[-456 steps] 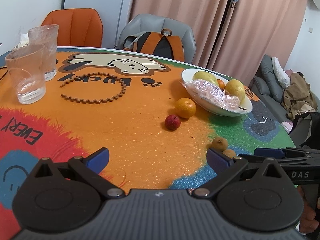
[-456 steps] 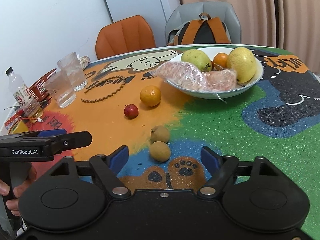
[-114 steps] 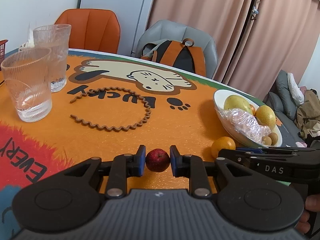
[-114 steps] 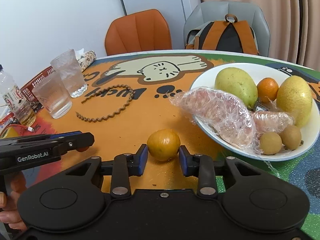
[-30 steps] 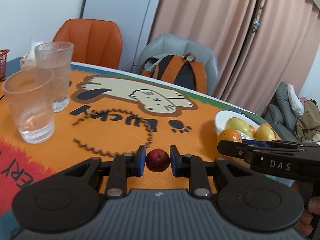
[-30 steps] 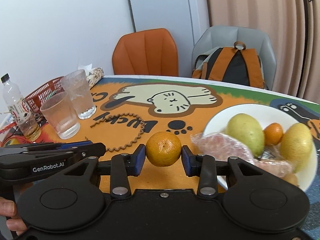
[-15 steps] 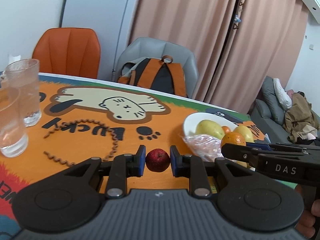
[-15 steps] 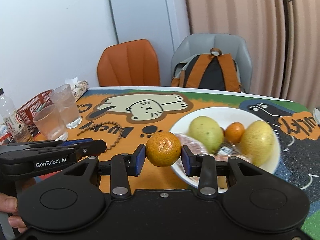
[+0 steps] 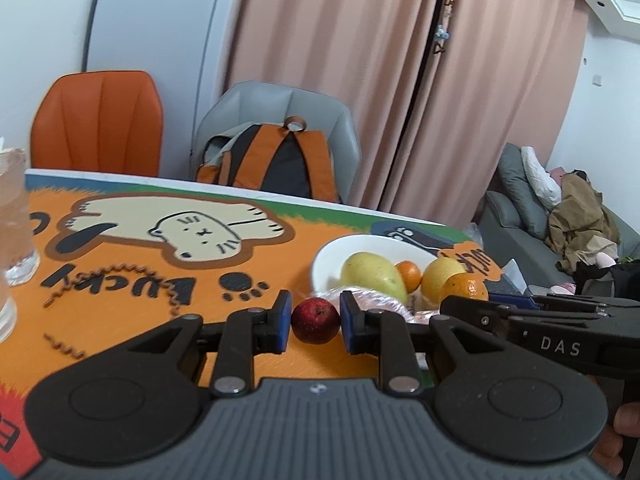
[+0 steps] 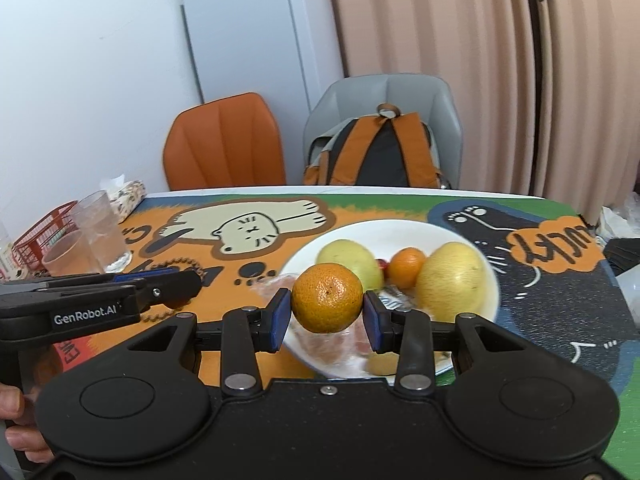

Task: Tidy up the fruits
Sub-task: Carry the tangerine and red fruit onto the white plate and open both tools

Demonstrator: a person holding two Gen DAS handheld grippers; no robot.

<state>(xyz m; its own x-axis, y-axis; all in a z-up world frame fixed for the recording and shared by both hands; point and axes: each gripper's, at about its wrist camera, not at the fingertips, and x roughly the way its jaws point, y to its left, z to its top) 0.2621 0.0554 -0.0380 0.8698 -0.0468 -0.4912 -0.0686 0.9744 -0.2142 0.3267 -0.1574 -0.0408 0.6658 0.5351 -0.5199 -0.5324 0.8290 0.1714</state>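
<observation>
My left gripper (image 9: 315, 322) is shut on a small red fruit (image 9: 315, 319), held above the table just left of the white bowl (image 9: 332, 252). My right gripper (image 10: 326, 316) is shut on an orange (image 10: 327, 297), held over the near part of the white bowl (image 10: 400, 232). The bowl holds a green-yellow mango (image 10: 352, 262), a small orange (image 10: 407, 266), a yellow fruit (image 10: 452, 280) and plastic-wrapped pieces (image 10: 340, 344). In the left wrist view the right gripper (image 9: 472, 300) shows at the right with its orange (image 9: 464, 287).
A cartoon-print mat (image 9: 140, 264) covers the table. Two glasses (image 10: 96, 240) and a red basket (image 10: 40, 232) stand at the left. A wavy brown ring (image 9: 120, 276) lies on the mat. An orange chair (image 10: 224, 144) and a grey chair with a backpack (image 10: 376, 156) stand behind.
Both grippers have carried their fruits to the right, toward the bowl. The orange now hangs over the bowl's near part, and the red fruit is close beside the bowl.
</observation>
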